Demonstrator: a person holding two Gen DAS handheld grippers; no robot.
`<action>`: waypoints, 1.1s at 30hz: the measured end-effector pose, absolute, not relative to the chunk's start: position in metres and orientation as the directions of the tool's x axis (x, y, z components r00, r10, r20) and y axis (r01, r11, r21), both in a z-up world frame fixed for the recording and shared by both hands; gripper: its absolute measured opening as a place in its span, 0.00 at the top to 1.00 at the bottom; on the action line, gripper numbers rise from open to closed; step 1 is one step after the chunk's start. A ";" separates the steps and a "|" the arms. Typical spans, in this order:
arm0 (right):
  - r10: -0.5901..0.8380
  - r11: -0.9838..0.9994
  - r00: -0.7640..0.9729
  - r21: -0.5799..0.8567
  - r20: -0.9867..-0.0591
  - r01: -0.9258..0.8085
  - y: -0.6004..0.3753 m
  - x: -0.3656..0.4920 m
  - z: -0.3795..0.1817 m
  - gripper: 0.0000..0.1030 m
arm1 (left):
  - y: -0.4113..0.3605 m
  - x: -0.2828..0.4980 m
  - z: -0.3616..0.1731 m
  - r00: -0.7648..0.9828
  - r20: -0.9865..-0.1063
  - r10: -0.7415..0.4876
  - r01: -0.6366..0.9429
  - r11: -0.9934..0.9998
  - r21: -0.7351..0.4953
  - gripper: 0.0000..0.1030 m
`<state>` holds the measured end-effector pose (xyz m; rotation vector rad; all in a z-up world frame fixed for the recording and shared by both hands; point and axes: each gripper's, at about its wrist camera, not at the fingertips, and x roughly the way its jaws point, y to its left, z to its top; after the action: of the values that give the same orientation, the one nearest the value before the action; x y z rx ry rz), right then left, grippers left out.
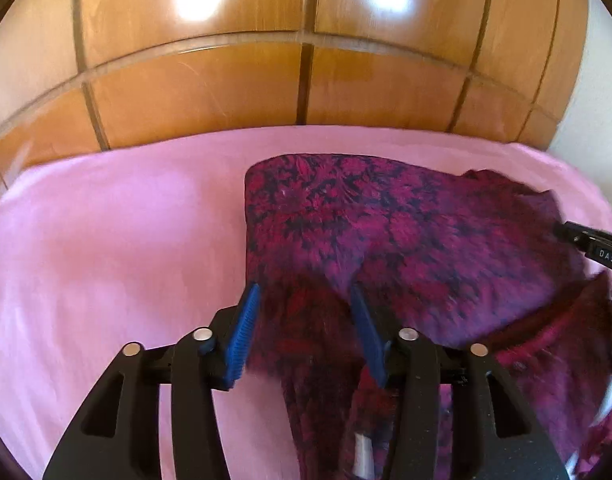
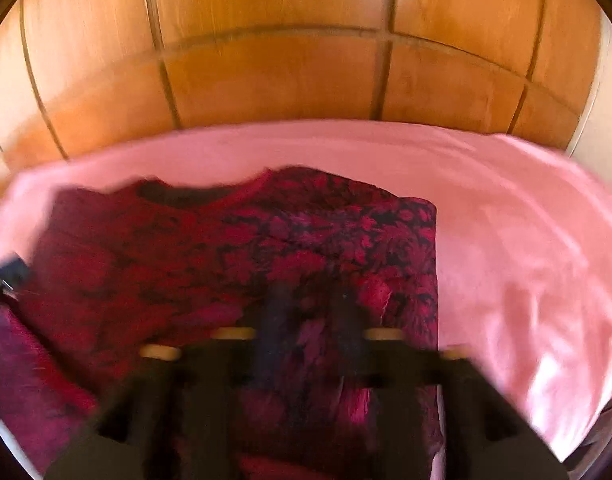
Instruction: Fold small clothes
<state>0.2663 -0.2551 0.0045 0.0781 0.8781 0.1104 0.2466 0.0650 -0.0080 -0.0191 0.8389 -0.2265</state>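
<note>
A bed covered with a pink sheet [image 1: 106, 240] carries the work, and behind its far edge stands a wooden panelled wall [image 1: 226, 92], perhaps a wardrobe.

Nearest in the left wrist view, the left gripper [image 1: 306, 304] has its blue fingers [image 1: 242, 332] apart, and a hanging fold of the garment passes between them without being pinched. It seems to me that the gripper is either about to take this fold or has let it go; I cannot tell which.

The garment is a magenta top with a dark floral pattern [image 1: 386, 232]. It lies on the sheet toward the far edge, partly folded, with one straight side edge and its neckline [image 2: 178, 196] pointing to the wall. It is flat probably so that the next fold comes clean.

In the right wrist view the right gripper [image 2: 310, 320] is very blurred above the near part of the garment. Its dark fingers look slightly apart, but I cannot tell with certainty. Its tip also shows at the right edge of the left view.
</note>
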 end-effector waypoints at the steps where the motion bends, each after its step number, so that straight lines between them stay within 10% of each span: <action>1: 0.143 0.989 0.644 0.137 -0.751 -0.060 -0.261 0.258 0.007 0.41 | 0.073 0.234 -0.005 0.648 -0.723 -0.239 0.195 0.970 -0.145 0.49; 10: 0.179 0.975 0.606 0.221 -0.775 -0.007 -0.301 0.181 -0.001 0.42 | 0.082 0.185 -0.018 0.555 -0.703 -0.445 0.302 0.895 -0.327 0.50; 15: 0.192 0.977 0.574 0.208 -0.796 -0.039 -0.297 0.157 -0.012 0.84 | 0.064 0.166 -0.031 0.555 -0.721 -0.415 0.308 0.908 -0.286 0.84; 33: 0.228 0.970 0.779 0.209 -0.584 -0.127 -0.284 0.218 0.108 0.86 | 0.058 0.233 0.069 0.785 -0.548 -0.288 0.275 0.955 -0.108 0.86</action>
<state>0.2176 -0.2841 0.1079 0.1617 0.6505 0.1924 0.2333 0.0578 0.0688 -0.0224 0.5944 -0.3035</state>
